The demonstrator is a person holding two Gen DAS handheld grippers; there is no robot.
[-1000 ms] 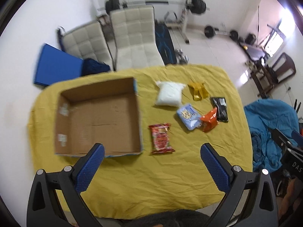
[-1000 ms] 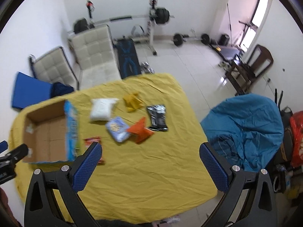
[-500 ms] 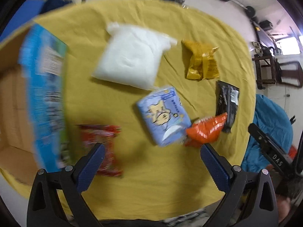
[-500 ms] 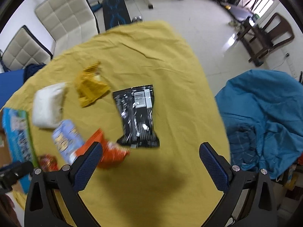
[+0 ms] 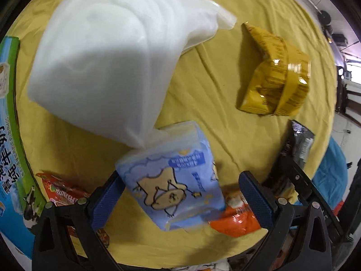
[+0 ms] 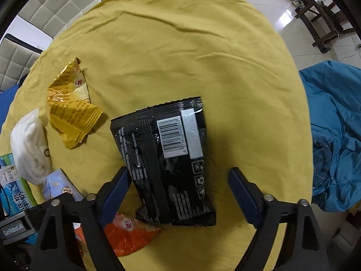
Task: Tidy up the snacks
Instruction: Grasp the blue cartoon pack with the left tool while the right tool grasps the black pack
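Now the left gripper (image 5: pixel 180 194) is hanging low over the yellow tablecloth (image 5: pixel 209 72) with its blue-padded jaws spread wide, and the pale blue cartoon-printed snack pouch (image 5: pixel 171 180) is lying right between them, nothing clamped. A puffy white plastic bag (image 5: pixel 112 56) is touching the pouch's far corner; an orange foil snack bag (image 5: pixel 234 219) is poking out from under its right side, beside the right finger. A red snack packet (image 5: pixel 61 192) is sitting behind the left finger, next to the printed blue-green side of the cardboard box (image 5: pixel 11 149) at the left edge. A crumpled yellow foil packet (image 5: pixel 273 72) is lying well apart, with bare cloth around it.

The right gripper (image 6: pixel 178 187) is also standing wide open, straddling the black foil snack packet (image 6: pixel 167 158), barcode side up, not gripping it. The packet's near end is overlapping the orange bag. Open cloth is stretching beyond and to the right toward the table edge, where a blue fabric heap (image 6: pixel 334 135) is sitting.

Compared with half a second ago, both grippers are much closer to the table, the pouch and the black packet filling the gaps between their fingers.
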